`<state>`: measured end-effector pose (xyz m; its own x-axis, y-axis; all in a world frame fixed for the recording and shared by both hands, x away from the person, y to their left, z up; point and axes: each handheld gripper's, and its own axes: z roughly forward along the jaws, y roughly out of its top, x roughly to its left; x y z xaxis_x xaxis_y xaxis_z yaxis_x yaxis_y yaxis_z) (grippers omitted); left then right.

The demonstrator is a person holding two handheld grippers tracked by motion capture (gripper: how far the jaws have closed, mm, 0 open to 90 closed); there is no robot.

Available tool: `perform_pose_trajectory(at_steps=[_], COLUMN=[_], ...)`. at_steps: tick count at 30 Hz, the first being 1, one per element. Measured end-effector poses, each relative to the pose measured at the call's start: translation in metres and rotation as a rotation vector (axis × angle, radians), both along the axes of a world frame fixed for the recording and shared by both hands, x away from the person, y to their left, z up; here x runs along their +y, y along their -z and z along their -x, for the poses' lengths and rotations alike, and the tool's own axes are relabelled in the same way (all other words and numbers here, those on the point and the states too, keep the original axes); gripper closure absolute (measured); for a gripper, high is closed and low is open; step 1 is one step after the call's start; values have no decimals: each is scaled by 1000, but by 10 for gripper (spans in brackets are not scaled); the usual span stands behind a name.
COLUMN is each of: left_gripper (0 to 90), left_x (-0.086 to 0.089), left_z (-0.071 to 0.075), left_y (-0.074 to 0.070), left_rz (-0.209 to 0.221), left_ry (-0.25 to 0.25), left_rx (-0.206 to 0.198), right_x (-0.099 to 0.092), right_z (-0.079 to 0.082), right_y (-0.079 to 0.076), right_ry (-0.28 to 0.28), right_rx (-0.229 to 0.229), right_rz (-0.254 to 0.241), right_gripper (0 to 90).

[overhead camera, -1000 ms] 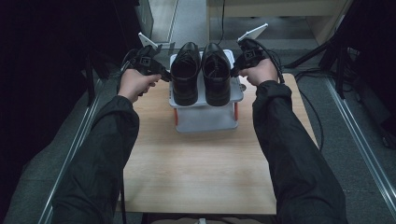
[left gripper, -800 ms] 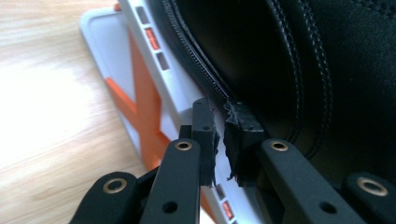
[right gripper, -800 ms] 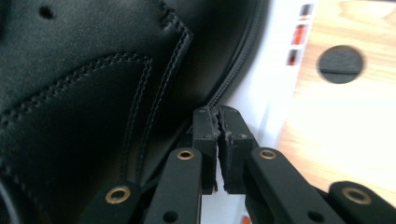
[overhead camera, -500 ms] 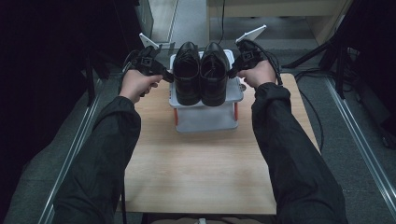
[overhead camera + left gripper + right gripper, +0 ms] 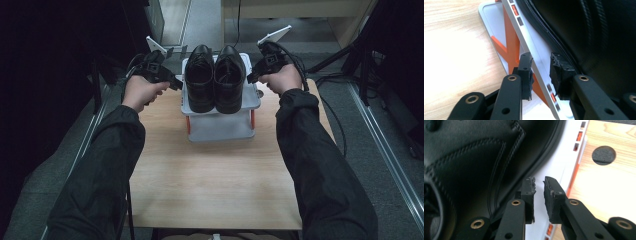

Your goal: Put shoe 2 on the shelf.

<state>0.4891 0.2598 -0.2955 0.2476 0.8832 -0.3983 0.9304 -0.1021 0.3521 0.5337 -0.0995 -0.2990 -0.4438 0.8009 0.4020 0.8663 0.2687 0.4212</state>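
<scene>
A pair of black leather shoes point(image 5: 215, 80) stands on the top shelf of a small white rack point(image 5: 220, 129) with orange supports, at the far middle of the wooden table point(image 5: 215, 185). My left gripper point(image 5: 175, 84) is at the shelf's left edge. In the left gripper view its jaws point(image 5: 541, 72) clamp the white shelf edge point(image 5: 527, 40), one pad below and one above, beside a shoe point(image 5: 586, 32). My right gripper point(image 5: 250, 77) is at the shelf's right edge. There its jaws point(image 5: 539, 195) stand nearly together, pinching the white shelf point(image 5: 559, 157) next to the other shoe point(image 5: 474, 157).
A round dark hole point(image 5: 604, 155) is in the tabletop just right of the rack. Cables point(image 5: 325, 100) trail off the table's right side over the grey floor. Bare wood point(image 5: 210, 200) stretches between the rack and the near edge.
Both hands and the rack have hardly moved over the last second; both grippers stay at the shelf's edges.
</scene>
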Motion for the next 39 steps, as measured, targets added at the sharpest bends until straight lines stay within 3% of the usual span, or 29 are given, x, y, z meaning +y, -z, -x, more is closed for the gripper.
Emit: perform_pose_trajectory(at_steps=[8, 15, 19, 23, 24, 28, 30, 32, 37, 39], left_gripper=[639, 608, 600, 592, 586, 575, 575, 572, 558, 554], left_x=[18, 34, 39, 41, 42, 43, 42, 41, 34, 32], left_z=[22, 37, 44, 49, 53, 57, 59, 62, 68, 71], left_y=[-4, 7, 22, 31, 39, 54, 63, 70, 87, 93], left_rz=[35, 41, 32, 32, 30, 62, 43, 47, 38, 24], left_ry=[0, -9, -11, -11, -13, -29, -22, -24, -12, 0], left_rx=[-29, -33, -28, -27, -23, -10, -5, -1, -2, -4], right_x=[-26, -56, -77, -86, -89, -92, -92, -92, -89, -89], right_z=[17, 28, 39, 43, 47, 53, 55, 60, 72, 74], right_y=[1, 14, 36, 48, 56, 71, 76, 94, 117, 121], right_ry=[-21, -8, -2, -1, -10, -17, -16, -17, -27, -31], right_rx=[-29, -32, -17, -15, -19, -44, -47, -32, -17, -19], right_rz=[-6, -16, -14, -18, -20, -4, -2, -9, -30, -31], right_gripper=[724, 722, 718, 705, 696, 697, 697, 696, 693, 692])
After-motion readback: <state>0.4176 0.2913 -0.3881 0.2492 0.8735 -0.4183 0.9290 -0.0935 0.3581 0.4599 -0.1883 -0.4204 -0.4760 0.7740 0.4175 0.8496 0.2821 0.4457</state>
